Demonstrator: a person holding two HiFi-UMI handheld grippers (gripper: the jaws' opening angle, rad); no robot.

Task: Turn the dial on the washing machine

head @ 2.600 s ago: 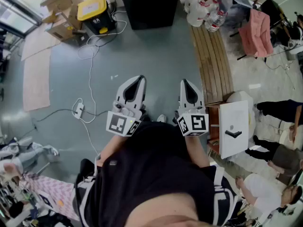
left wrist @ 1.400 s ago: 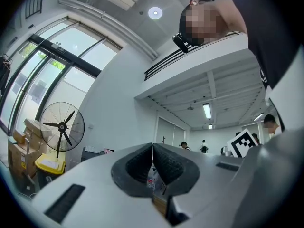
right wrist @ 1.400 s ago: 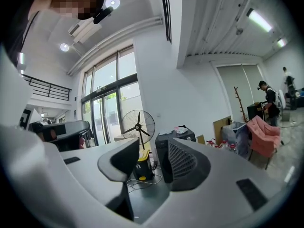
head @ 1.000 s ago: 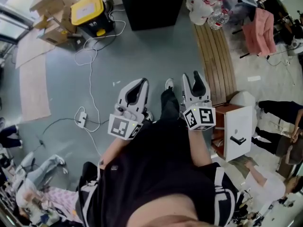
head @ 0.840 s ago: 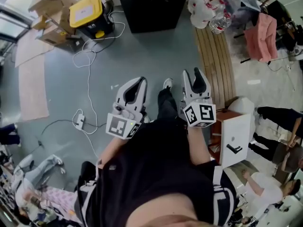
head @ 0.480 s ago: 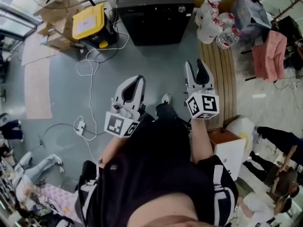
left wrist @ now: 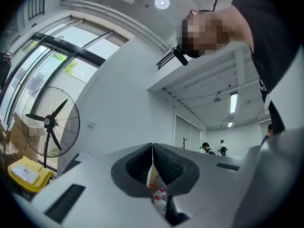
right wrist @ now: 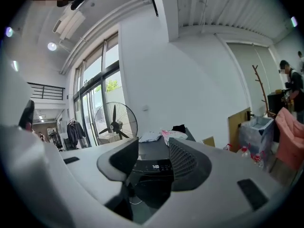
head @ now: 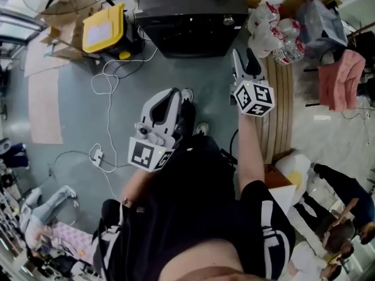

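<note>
The black washing machine stands at the top of the head view, with its silver dial at the right of the control panel. My right gripper is held out toward it, a short way below and right of the dial, touching nothing. Its jaws are opening with nothing between them. In the right gripper view the machine's lit display shows in the gap of the right gripper. My left gripper hangs lower, over the floor, its jaws shut and empty, tips meeting.
A yellow-lidded box and cardboard sit left of the machine. A white cable with a power strip trails over the grey floor. A wooden bench, water bottles and a pink cloth lie right. A standing fan is near the window.
The person has walked toward the washing machine, which now fills more of the top. The right gripper has reached forward and up toward it. The left gripper stayed low.
</note>
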